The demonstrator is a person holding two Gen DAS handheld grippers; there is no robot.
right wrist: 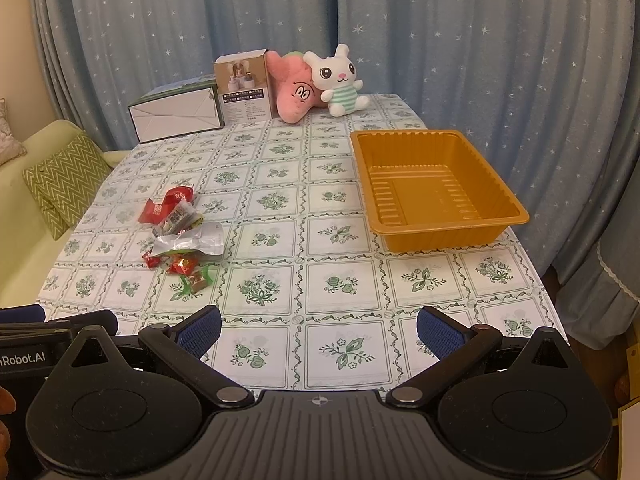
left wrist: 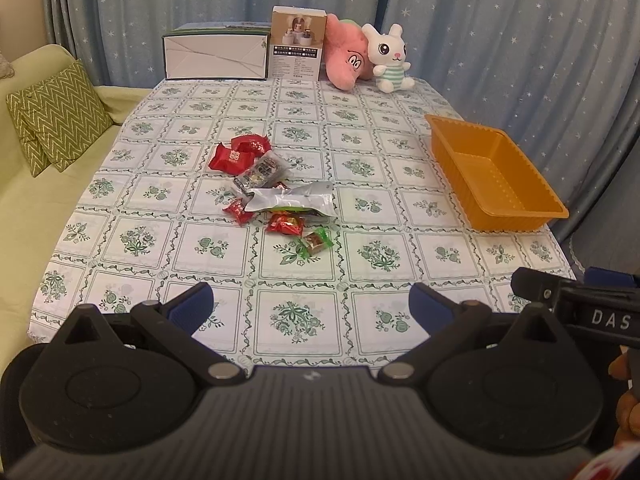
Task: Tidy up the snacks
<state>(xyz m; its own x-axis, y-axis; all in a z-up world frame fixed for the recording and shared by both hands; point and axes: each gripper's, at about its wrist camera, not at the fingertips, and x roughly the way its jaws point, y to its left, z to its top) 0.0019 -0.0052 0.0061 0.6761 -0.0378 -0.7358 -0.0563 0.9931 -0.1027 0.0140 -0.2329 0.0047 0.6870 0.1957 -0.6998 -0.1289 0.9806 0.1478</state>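
left gripper (left wrist: 310,306) open, empty | right gripper (right wrist: 319,326) open, empty | snacks (left wrist: 272,192) piled mid-table, maybe seven | tray (right wrist: 434,188) right, empty

Along the far edge of the worktop (left wrist: 224,272) stand a white box with green trim (left wrist: 215,55), just beside it a taller printed carton (left wrist: 298,46), then a pink plush (left wrist: 344,56) and a white rabbit plush (left wrist: 390,60) leaning together. Blue star-dotted curtains (left wrist: 500,32) hang behind. Off the left edge, a green zigzag cushion (left wrist: 56,116) rests on a pale green sofa (left wrist: 28,200).
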